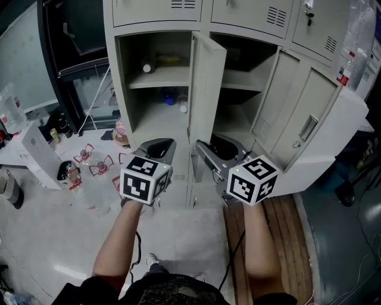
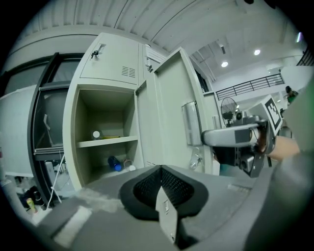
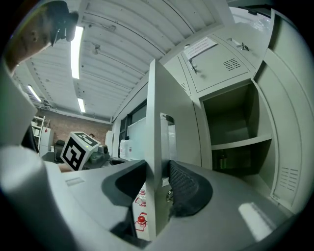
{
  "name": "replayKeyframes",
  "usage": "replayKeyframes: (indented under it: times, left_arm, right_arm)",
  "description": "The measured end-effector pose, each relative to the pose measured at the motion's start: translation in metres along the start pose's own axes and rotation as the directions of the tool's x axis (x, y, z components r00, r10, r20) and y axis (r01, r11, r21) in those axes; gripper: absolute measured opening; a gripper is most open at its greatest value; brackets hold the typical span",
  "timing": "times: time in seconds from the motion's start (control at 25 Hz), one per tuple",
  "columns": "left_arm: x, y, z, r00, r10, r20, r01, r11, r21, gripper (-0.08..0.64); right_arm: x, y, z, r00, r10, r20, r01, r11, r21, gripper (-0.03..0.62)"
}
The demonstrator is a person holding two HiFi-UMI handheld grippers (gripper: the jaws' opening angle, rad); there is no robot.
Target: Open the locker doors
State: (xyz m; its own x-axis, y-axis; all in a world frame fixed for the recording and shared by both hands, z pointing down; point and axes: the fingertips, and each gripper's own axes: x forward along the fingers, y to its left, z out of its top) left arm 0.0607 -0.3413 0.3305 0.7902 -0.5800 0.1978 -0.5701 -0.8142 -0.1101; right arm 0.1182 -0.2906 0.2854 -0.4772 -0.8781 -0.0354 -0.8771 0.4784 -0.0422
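The grey locker bank (image 1: 250, 18) has two lower compartments open. The middle door (image 1: 206, 89) stands edge-on towards me; in the left gripper view it is the pale slab (image 2: 167, 103) with a handle plate. My right gripper (image 1: 201, 149) is shut on that door's free edge near its bottom; in the right gripper view the door edge (image 3: 156, 122) runs up between the two dark pads (image 3: 189, 188). My left gripper (image 1: 162, 145) hangs just left of the door in front of the open left compartment (image 1: 156, 119), shut (image 2: 160, 169) and holding nothing.
The right-hand door (image 1: 300, 116) is swung wide to the right. A white-capped bottle (image 1: 147, 67) and a blue-capped bottle (image 1: 170, 99) lie in the left compartment. Red-framed objects (image 1: 95, 164) and a white box (image 1: 37, 153) clutter the floor at left. Wooden boards (image 1: 286, 238) lie at right.
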Motion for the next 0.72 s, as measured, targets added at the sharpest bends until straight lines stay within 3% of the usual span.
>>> replayKeyframes:
  times: [0.4,0.72]
  left_arm:
    - [0.036,-0.023,0.011,0.994,-0.107,0.019,0.107,0.994,0.012,-0.001]
    - [0.061,-0.051,0.022,0.978,-0.204,0.034,0.203,0.979,0.029,-0.002]
  right_arm:
    - [-0.023,-0.026,0.002,0.997,-0.078,0.005,0.078,0.997,-0.007,0.150]
    - [-0.049,-0.059,0.005,0.975,-0.223,-0.010,0.223,0.975,-0.006,0.110]
